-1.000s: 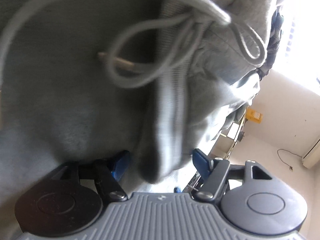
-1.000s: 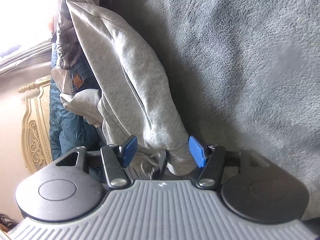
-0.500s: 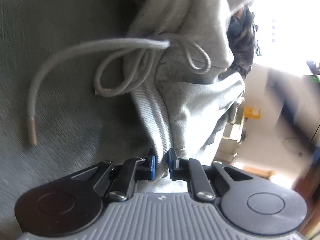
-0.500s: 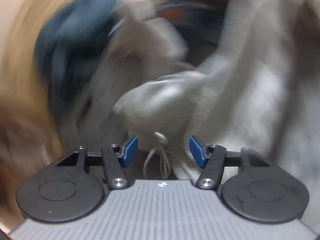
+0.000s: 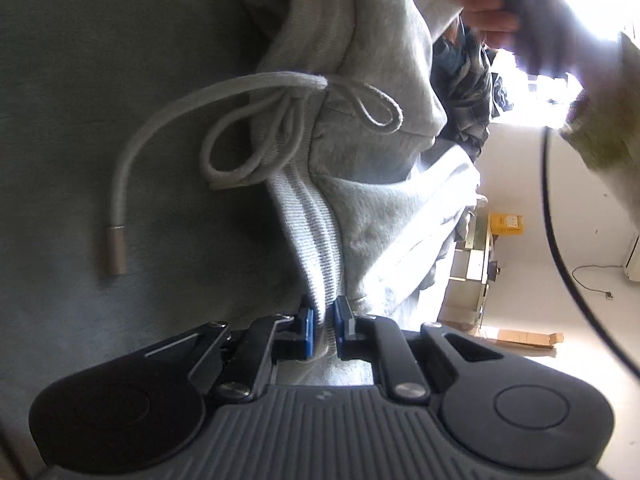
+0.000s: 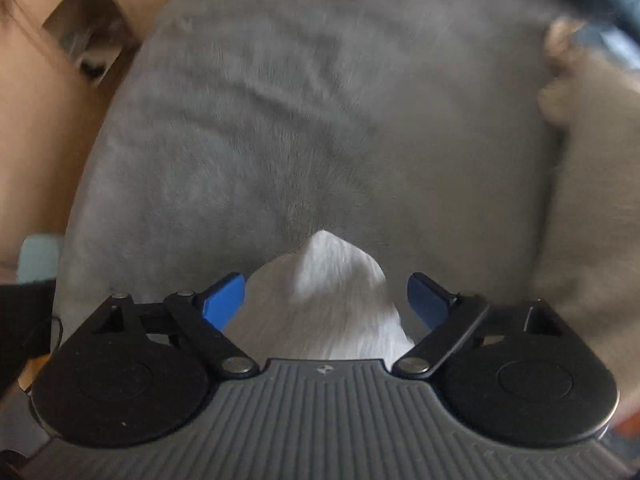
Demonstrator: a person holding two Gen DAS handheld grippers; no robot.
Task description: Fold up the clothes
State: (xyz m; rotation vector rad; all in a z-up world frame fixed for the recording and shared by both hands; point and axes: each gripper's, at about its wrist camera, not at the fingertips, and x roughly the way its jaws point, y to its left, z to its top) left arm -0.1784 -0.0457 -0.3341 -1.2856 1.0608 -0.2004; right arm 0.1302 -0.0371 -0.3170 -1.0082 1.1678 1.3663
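While the left gripper (image 5: 323,326) pinches the grey sweatpants' (image 5: 360,216) waistband, the right gripper's (image 6: 325,300) jaws open around pale cloth (image 6: 336,300).

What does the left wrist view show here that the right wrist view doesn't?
Only the left wrist view: the left gripper shut on the grey garment's ribbed waistband, and its tied drawstring. Only the right wrist view: the right gripper, jaws opening, a pale cloth peak between them untouched. Both show the grey fleece blanket.

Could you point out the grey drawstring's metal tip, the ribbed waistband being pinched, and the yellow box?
Grey drawstring's metal tip (image 5: 116,250), left wrist view, mid-tip.
Ribbed grey waistband (image 5: 310,220), left wrist view, ribbing above the pads.
Yellow box (image 5: 507,224), left wrist view, front face.
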